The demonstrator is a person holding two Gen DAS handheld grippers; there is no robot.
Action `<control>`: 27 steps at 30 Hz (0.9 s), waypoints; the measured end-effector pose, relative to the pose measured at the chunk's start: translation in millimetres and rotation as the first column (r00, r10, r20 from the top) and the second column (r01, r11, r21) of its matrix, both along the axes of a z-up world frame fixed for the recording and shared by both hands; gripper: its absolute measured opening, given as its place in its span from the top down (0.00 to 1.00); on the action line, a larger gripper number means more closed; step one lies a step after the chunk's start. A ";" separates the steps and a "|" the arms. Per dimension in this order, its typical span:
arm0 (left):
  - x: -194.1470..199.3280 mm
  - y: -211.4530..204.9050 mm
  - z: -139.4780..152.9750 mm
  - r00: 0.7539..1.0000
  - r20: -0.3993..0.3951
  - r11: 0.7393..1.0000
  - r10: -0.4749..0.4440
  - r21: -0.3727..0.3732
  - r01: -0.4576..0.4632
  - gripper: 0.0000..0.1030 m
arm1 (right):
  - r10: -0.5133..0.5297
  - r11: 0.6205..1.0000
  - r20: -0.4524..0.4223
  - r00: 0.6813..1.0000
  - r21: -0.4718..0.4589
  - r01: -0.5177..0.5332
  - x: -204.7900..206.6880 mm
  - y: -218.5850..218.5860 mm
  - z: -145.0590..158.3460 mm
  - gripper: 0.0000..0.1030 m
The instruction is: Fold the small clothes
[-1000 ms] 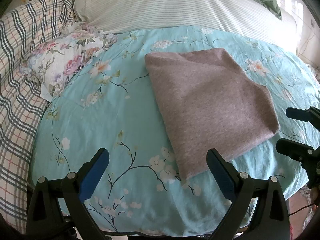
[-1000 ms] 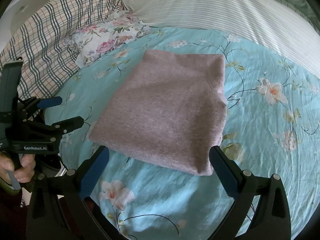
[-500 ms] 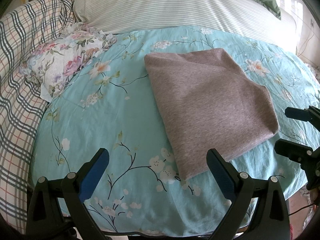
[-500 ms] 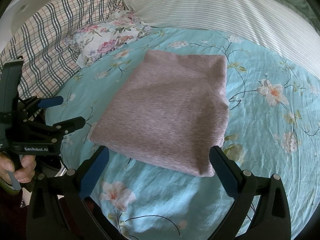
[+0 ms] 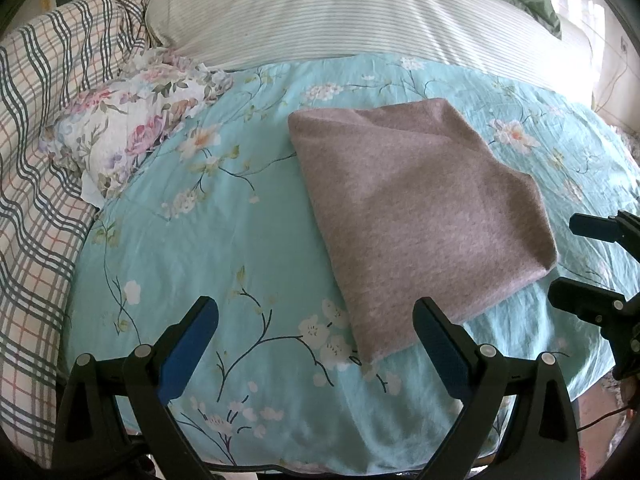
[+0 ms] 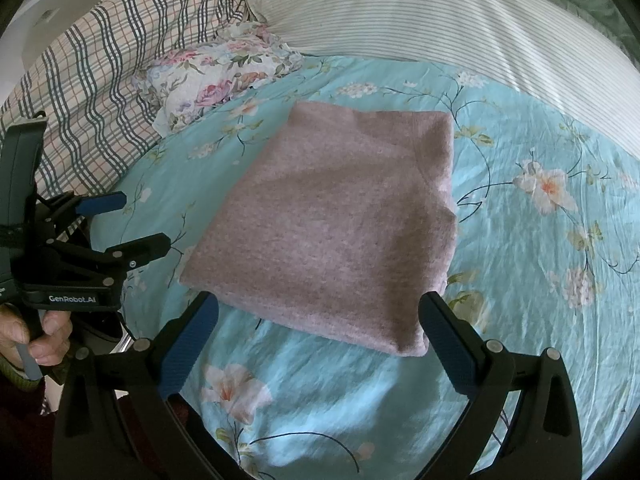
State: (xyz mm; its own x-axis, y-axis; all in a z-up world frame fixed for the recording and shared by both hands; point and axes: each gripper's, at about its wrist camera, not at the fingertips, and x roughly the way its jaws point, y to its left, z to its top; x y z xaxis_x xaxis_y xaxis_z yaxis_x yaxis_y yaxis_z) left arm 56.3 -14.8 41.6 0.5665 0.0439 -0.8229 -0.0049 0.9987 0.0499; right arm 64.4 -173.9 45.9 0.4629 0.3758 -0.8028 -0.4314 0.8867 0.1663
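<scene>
At the far left a plaid blanket [image 5: 36, 168] is bunched along the bed's edge; just beside it lies a crumpled floral cloth [image 5: 132, 136], well apart from the work; behind both runs a striped pillow [image 5: 340, 12]. Next comes the left tool [image 5: 316, 336], its blue-padded jaws spread wide and holding nothing, poised over bare turquoise floral bedsheet [image 5: 192, 240]; the right-hand finger of that tool sits close to the near left corner of the garment, though whether it touches cannot be told.

The folded grey garment [image 5: 416, 208] lies flat on the sheet in the middle of the bed, a compact squarish packet; from the left wrist view it sits ahead and to the right, its long axis running from the far left corner down toward the near right. From the right wrist view the same garment [image 6: 336, 224] lies straight ahead, its near edge spanning the gap between the fingers; the right tool [image 6: 320, 332] is also wide open and empty, and appears the nearer of the two to that edge.

The folding looks largely done; if one more fold or a tidy-up is wanted, the right tool seems best placed to pinch the near edge, while the left would need to shift rightward to reach its corner.
</scene>
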 end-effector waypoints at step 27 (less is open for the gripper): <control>9.1 1.6 4.1 1.000 0.018 1.000 -0.002 0.009 0.002 0.05 | -0.007 1.000 0.007 1.000 0.001 0.007 8.9 3.3 5.1 0.03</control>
State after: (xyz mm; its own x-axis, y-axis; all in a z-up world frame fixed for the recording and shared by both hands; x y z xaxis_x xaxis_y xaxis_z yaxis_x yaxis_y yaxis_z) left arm 65.5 -13.2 45.7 0.5811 0.0499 -0.8123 -0.0040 0.9983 0.0584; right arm 73.4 -170.6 51.1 0.4708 0.3737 -0.7992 -0.4265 0.8894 0.1647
